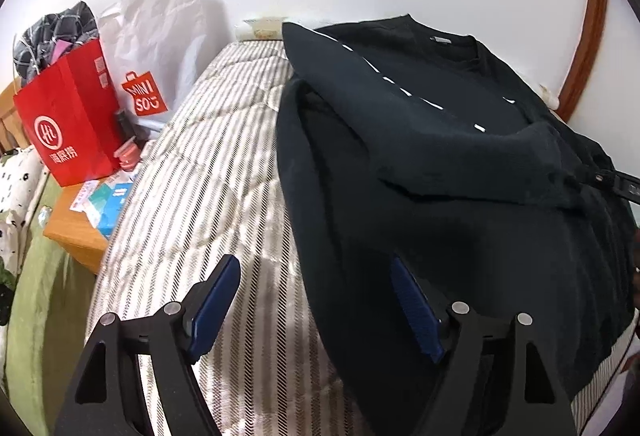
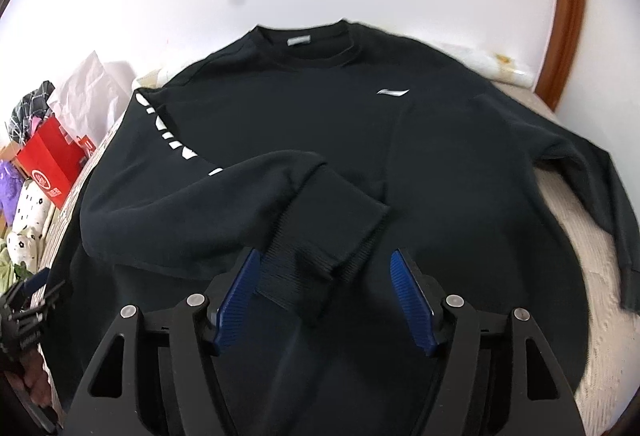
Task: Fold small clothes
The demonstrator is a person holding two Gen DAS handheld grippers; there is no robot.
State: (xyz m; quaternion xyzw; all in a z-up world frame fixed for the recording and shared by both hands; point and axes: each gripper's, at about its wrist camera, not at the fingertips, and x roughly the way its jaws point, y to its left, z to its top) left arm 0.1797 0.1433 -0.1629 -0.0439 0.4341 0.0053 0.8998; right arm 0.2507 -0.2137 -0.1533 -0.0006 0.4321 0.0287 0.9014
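Observation:
A black sweatshirt [image 2: 420, 163] lies face up on the striped bed cover [image 1: 208, 187], collar toward the wall. Its left sleeve with white lettering is folded across the chest; the ribbed cuff [image 2: 320, 260] lies between the open blue pads of my right gripper [image 2: 324, 268], which hovers just over it, empty. The other sleeve [image 2: 600, 187] stretches out to the right. My left gripper [image 1: 316, 276] is open and empty over the sweatshirt's [image 1: 440, 163] left edge, one finger above the cover, one above the black cloth. The right gripper's tip [image 1: 616, 183] shows at the right edge of the left wrist view.
A wooden bedside table [image 1: 76, 232] at the left holds a red paper bag [image 1: 68, 123], a white Miniso bag [image 1: 152, 47] and small boxes. A green blanket [image 1: 36, 296] lies lower left. A white wall runs behind the bed; a curved wooden frame [image 2: 568, 15] stands at right.

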